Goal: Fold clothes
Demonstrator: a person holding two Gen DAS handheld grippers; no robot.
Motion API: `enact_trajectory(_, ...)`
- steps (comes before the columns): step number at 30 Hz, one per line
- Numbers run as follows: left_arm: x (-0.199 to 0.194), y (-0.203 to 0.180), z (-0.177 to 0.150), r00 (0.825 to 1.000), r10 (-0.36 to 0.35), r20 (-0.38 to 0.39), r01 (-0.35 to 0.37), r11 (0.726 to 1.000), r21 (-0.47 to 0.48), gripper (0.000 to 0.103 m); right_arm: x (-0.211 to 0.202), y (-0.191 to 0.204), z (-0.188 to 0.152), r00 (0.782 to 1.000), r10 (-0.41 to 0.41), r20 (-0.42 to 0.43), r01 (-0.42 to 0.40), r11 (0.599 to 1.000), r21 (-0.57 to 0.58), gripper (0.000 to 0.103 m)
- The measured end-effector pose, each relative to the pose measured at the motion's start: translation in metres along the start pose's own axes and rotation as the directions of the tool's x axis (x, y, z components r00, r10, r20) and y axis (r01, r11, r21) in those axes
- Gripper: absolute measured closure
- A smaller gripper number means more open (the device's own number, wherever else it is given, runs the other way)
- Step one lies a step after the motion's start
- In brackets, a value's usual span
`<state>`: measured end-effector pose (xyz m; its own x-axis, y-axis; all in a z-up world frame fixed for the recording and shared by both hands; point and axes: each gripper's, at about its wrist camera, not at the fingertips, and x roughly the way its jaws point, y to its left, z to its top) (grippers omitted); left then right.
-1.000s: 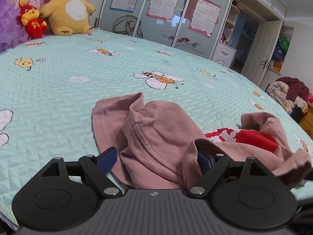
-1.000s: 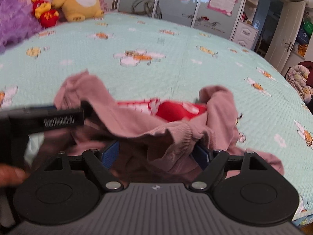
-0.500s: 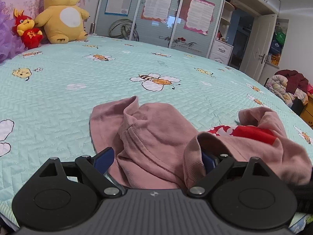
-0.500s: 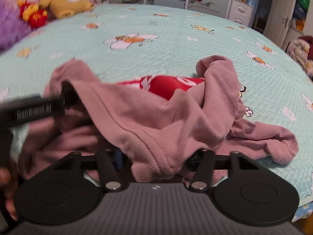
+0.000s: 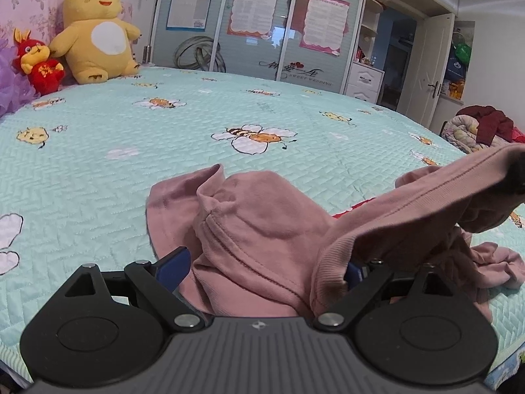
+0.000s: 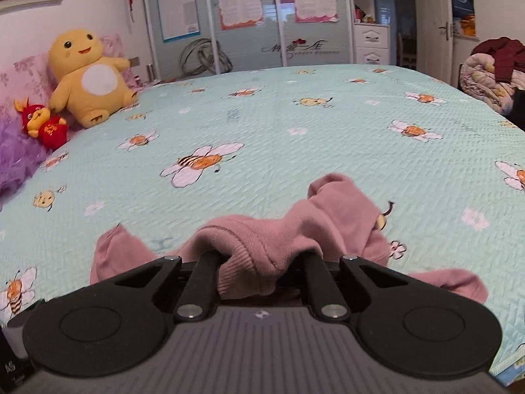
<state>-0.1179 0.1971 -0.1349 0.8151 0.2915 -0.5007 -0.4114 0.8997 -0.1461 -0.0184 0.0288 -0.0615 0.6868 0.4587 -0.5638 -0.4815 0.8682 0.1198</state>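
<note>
Pink sweatshirt [image 5: 262,229] crumpled on the bed [image 5: 131,164]. Right hand-held gripper [image 6: 262,272] just closing, now pinched on its ribbed hem; left hand-held gripper [image 5: 267,266] spread wide around the cloth. Risk: hem slipping free if raised one-sided, bunching again.

Dusty-pink garment [image 5: 262,223] with red print on mint bedspread [image 5: 131,170] patterned with bees; yellow plush [image 5: 95,32].
</note>
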Motion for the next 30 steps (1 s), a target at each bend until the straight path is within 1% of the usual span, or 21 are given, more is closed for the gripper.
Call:
enact_trajectory(3, 0.001, -0.001, 0.0, 1.0, 0.0, -0.005, 0.0, 1.0, 0.009, 0.009, 0.007, -0.003, -0.008, 0.999, -0.018, -0.037, 0.019, 1.0, 0.012, 0.09)
enact_trajectory(5, 0.001, -0.001, -0.001, 1.0, 0.0, -0.008, 0.0, 1.0, 0.009, 0.009, 0.016, -0.005, -0.016, 0.996, -0.016, -0.083, 0.018, 1.0, 0.023, 0.082)
enact_trajectory(7, 0.002, 0.0, -0.001, 1.0, 0.001, -0.01, -0.001, 1.0, 0.008, 0.009, 0.023, -0.004, -0.024, 0.993, -0.019, -0.12, 0.023, 0.999, 0.027, 0.056)
enact_trajectory(9, 0.002, -0.001, -0.001, 1.0, 0.003, -0.013, -0.003, 1.0, 0.012, 0.009, 0.025, -0.003, -0.03, 0.991, -0.037, -0.131, 0.04, 0.999, 0.024, 0.046)
enact_trajectory(10, 0.002, -0.001, -0.001, 1.0, 0.004, -0.014, -0.004, 1.0, 0.015, 0.009, 0.026, -0.002, -0.033, 0.99, -0.047, -0.134, 0.05, 0.998, 0.022, 0.043)
enact_trajectory(13, 0.002, -0.003, -0.001, 1.0, 0.008, -0.014, -0.007, 1.0, 0.027, 0.009, 0.028, -0.004, -0.034, 0.99, -0.047, -0.132, 0.052, 0.998, 0.034, 0.041)
enact_trajectory(14, 0.003, -0.004, -0.001, 1.0, 0.009, -0.014, -0.008, 0.999, 0.031, 0.009, 0.028, -0.005, -0.034, 0.991, -0.041, -0.129, 0.047, 0.998, 0.041, 0.041)
enact_trajectory(15, 0.003, -0.006, -0.002, 1.0, 0.011, -0.016, -0.01, 0.999, 0.036, 0.009, 0.028, -0.006, -0.033, 0.992, -0.031, -0.124, 0.037, 0.998, 0.044, 0.045)
enact_trajectory(16, 0.005, -0.007, -0.003, 1.0, 0.012, -0.019, -0.011, 0.999, 0.04, 0.009, 0.028, -0.006, -0.032, 0.993, -0.017, -0.117, 0.022, 0.999, 0.042, 0.063)
enact_trajectory(17, 0.007, -0.009, -0.004, 1.0, 0.015, -0.021, -0.014, 0.999, 0.043, 0.009, 0.029, -0.006, -0.031, 0.994, 0.0, -0.109, 0.004, 0.999, 0.038, 0.077)
enact_trajectory(18, 0.009, -0.01, -0.004, 1.0, 0.019, -0.022, -0.018, 0.999, 0.047, 0.009, 0.027, -0.006, -0.029, 0.995, 0.011, -0.095, -0.008, 0.999, 0.036, 0.094)
enact_trajectory(20, 0.009, -0.014, -0.005, 1.0, 0.021, -0.006, -0.021, 0.998, 0.061, 0.009, 0.019, -0.013, -0.021, 0.999, 0.032, -0.032, -0.03, 0.998, 0.054, 0.094)
enact_trajectory(22, 0.006, -0.018, -0.005, 1.0, 0.014, 0.021, -0.016, 0.997, 0.074, 0.008, 0.007, -0.025, -0.012, 0.998, 0.049, 0.037, -0.052, 0.994, 0.096, 0.095)
enact_trajectory(25, -0.007, -0.024, -0.006, 0.993, -0.061, 0.098, 0.052, 0.994, 0.094, 0.005, -0.01, -0.05, 0.002, 0.99, 0.049, 0.134, -0.071, 0.983, 0.169, 0.095)
enact_trajectory(27, -0.016, -0.034, -0.008, 0.986, -0.088, 0.143, 0.067, 0.987, 0.146, 0.004, -0.01, -0.066, 0.001, 0.99, 0.032, 0.135, -0.061, 0.975, 0.216, 0.095)
enact_trajectory(28, -0.018, -0.039, -0.01, 0.984, -0.097, 0.152, 0.07, 0.982, 0.176, 0.004, -0.008, -0.074, 0.0, 0.992, 0.023, 0.128, -0.053, 0.97, 0.239, 0.095)
enact_trajectory(29, -0.018, -0.043, -0.012, 0.983, -0.111, 0.148, 0.08, 0.977, 0.199, 0.004, -0.006, -0.081, -0.002, 0.993, 0.013, 0.121, -0.045, 0.964, 0.261, 0.095)
enact_trajectory(30, -0.017, -0.047, -0.014, 0.984, -0.117, 0.136, 0.086, 0.973, 0.214, 0.004, -0.001, -0.088, -0.005, 0.995, 0.012, 0.095, -0.039, 0.959, 0.282, 0.095)
